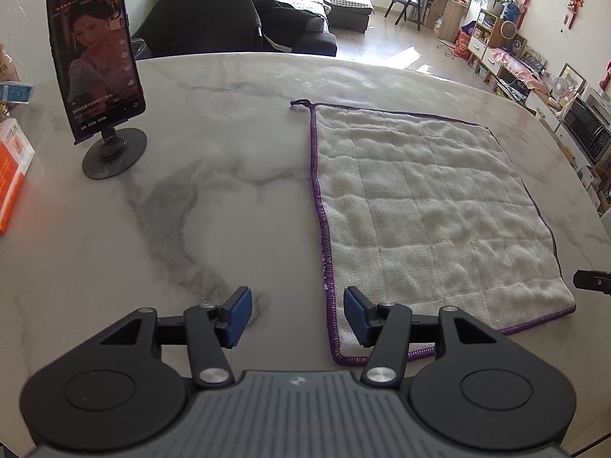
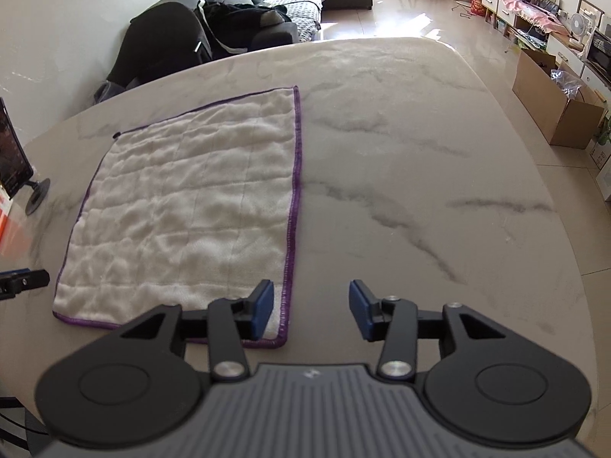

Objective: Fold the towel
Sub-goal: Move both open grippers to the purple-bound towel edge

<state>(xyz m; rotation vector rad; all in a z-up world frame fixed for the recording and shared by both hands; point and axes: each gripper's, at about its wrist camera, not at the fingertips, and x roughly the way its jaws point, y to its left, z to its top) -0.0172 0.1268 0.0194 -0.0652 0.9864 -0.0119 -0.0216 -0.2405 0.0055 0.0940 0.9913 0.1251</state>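
On the marble table point(image 1: 214, 206), as seen from the left wrist, the towel point(image 1: 431, 198) is laid flat and unfolded, ahead and to the right of the left gripper point(image 1: 298, 316); its purple-stitched left edge runs away from the camera, and its near left corner is straddled by the blue pads point(image 1: 240, 315), which stand about half open with nothing gripped. A phone on a stand point(image 1: 97, 61) and an orange box point(image 1: 13, 175) are shown only in full here. From the right wrist, the towel point(image 2: 183, 210) is seen ahead and to the left, its near right corner lying under the right gripper point(image 2: 311, 311), likewise half open and empty. Each hand is judged nearest its own corner.
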